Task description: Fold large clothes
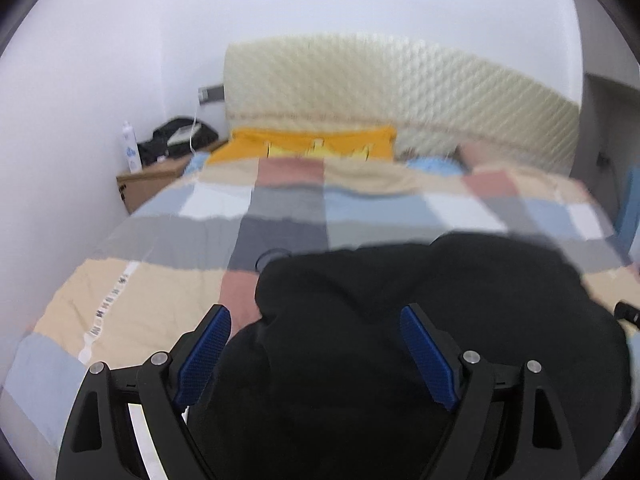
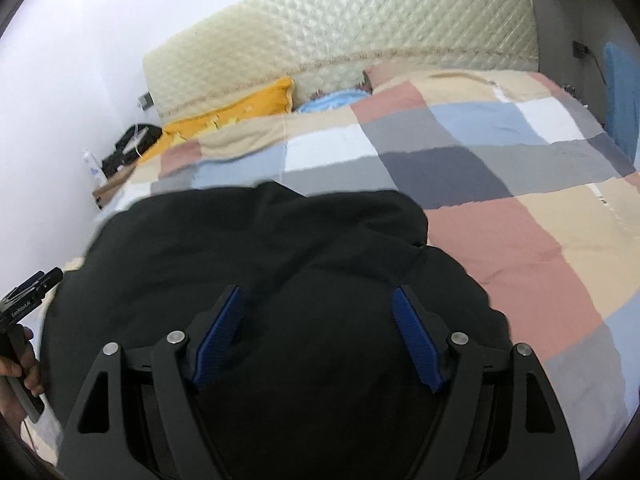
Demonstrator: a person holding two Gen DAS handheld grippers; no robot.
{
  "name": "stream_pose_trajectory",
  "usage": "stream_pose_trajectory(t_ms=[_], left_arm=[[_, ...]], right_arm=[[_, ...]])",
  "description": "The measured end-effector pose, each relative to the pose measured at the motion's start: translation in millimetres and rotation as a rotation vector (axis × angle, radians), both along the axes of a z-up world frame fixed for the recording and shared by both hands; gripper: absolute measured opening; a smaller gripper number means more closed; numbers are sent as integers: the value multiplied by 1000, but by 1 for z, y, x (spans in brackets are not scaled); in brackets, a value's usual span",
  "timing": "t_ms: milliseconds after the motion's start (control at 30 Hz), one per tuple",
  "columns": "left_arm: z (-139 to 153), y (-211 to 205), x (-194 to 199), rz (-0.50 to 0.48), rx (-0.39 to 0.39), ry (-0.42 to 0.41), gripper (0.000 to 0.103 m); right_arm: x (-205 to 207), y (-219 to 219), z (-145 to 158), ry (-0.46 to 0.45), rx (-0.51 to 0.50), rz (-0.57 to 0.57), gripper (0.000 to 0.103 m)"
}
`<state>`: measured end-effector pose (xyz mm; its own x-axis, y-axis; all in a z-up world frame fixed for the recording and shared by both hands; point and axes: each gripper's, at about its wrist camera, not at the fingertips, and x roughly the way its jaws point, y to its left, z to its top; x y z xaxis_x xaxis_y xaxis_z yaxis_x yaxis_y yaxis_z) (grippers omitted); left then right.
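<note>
The left hand-held gripper (image 1: 316, 330) has its blue pads spread wide with nothing pinched between them, poised over the near edge of the black garment (image 1: 420, 320); the right hand-held gripper (image 2: 318, 312) is likewise wide open above the same garment (image 2: 260, 248), which lies bunched in a rounded heap on the bed (image 2: 500, 232) at its near end. From here, closing on a heap like this would likely catch several layers at once, or a fold rather than a true edge, so lifting could drag the whole lump instead of opening it flat. The dark cloth also hides its seams, which makes picking a corner harder. The bed carries a patchwork quilt (image 1: 180, 240), with a yellow pillow (image 1: 312, 144) against a quilted cream headboard (image 1: 400, 80), a wooden nightstand (image 1: 148, 184) at the left and plain white walls around.
</note>
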<state>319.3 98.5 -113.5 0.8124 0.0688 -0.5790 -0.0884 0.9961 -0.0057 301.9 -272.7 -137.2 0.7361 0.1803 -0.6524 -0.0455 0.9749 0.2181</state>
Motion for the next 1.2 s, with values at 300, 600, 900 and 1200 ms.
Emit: stream_pose_trajectory(t_ms=[300, 600, 900, 1200], left_arm=[[133, -25, -95, -52, -61, -132, 87], [242, -41, -198, -117, -30, -267, 92], [278, -52, -293, -143, -45, -339, 92], [254, -53, -349, -181, -94, -305, 92]], right_arm=[[-104, 13, 121, -208, -18, -26, 83], [-224, 41, 235, -445, -33, -11, 103], [-315, 71, 279, -573, -70, 26, 103], [-368, 97, 259, -534, -82, 12, 103]])
